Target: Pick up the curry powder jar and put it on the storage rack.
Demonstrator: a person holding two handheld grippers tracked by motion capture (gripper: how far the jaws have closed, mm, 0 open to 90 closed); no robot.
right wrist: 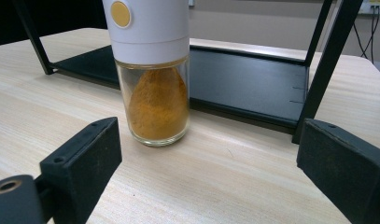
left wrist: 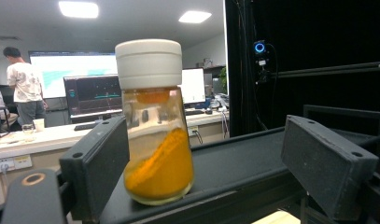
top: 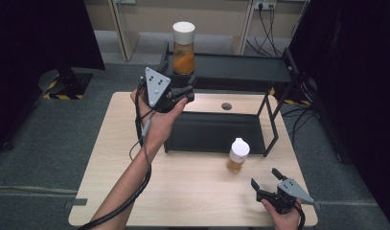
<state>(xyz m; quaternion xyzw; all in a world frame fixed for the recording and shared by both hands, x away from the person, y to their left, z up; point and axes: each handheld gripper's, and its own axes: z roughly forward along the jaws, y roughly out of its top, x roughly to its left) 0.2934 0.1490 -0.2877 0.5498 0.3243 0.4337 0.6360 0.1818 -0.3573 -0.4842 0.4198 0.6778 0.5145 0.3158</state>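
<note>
A glass jar point(top: 183, 48) with a wide white lid and orange powder stands at the left end of the black shelf's top board point(top: 240, 69). My left gripper point(top: 191, 87) is held up just in front of the jar's base. In the left gripper view the jar point(left wrist: 155, 140) stands upright just beyond the left gripper point(left wrist: 201, 154), whose jaws are wide apart and touch nothing. A smaller bottle point(top: 237, 155) with a white cap and orange powder stands on the table before the shelf. My right gripper point(top: 264, 177) rests near the front right corner, open, pointing at that bottle point(right wrist: 152, 93).
The shelf's lower tray point(top: 207, 134) lies flat on the wooden table point(top: 183, 201), and its thin legs point(top: 274, 124) stand at the right. A round cable hole point(top: 226, 106) sits behind it. Dark curtains flank both sides. Desks, monitors and a person point(left wrist: 24, 88) are far off.
</note>
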